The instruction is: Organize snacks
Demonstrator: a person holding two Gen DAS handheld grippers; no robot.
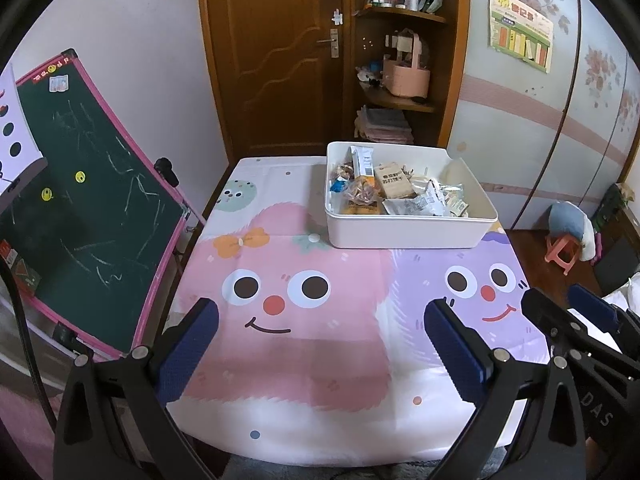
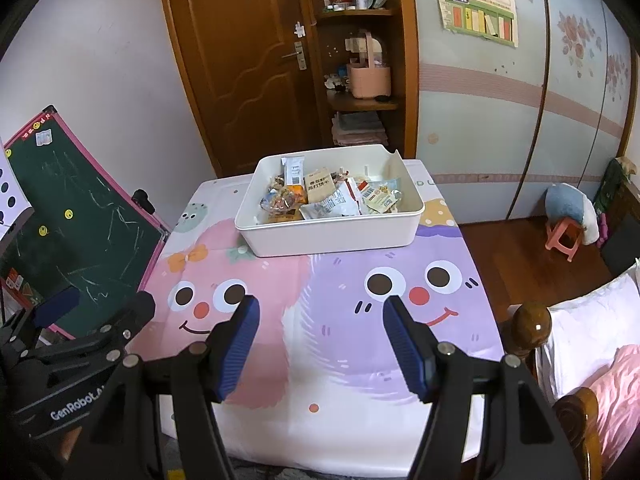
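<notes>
A white plastic bin [image 1: 408,232] [image 2: 332,238] stands at the far side of the table and holds several wrapped snacks [image 1: 394,186] [image 2: 320,196]. My left gripper [image 1: 320,316] hovers open above the near part of the cartoon tablecloth, with nothing between its blue pads. To its right my right gripper [image 2: 320,312] is open too, also empty, well short of the bin. In the left wrist view the right gripper [image 1: 568,300] shows at the right edge. The left gripper [image 2: 100,304] appears at the lower left of the right wrist view.
A green chalkboard [image 1: 88,208] [image 2: 76,220] with a pink frame leans left of the table. Behind the table are a wooden door [image 1: 280,48] and corner shelves [image 1: 400,96]. A bed with a wooden post [image 2: 532,324] is on the right, a pink stool [image 2: 564,240] on the floor.
</notes>
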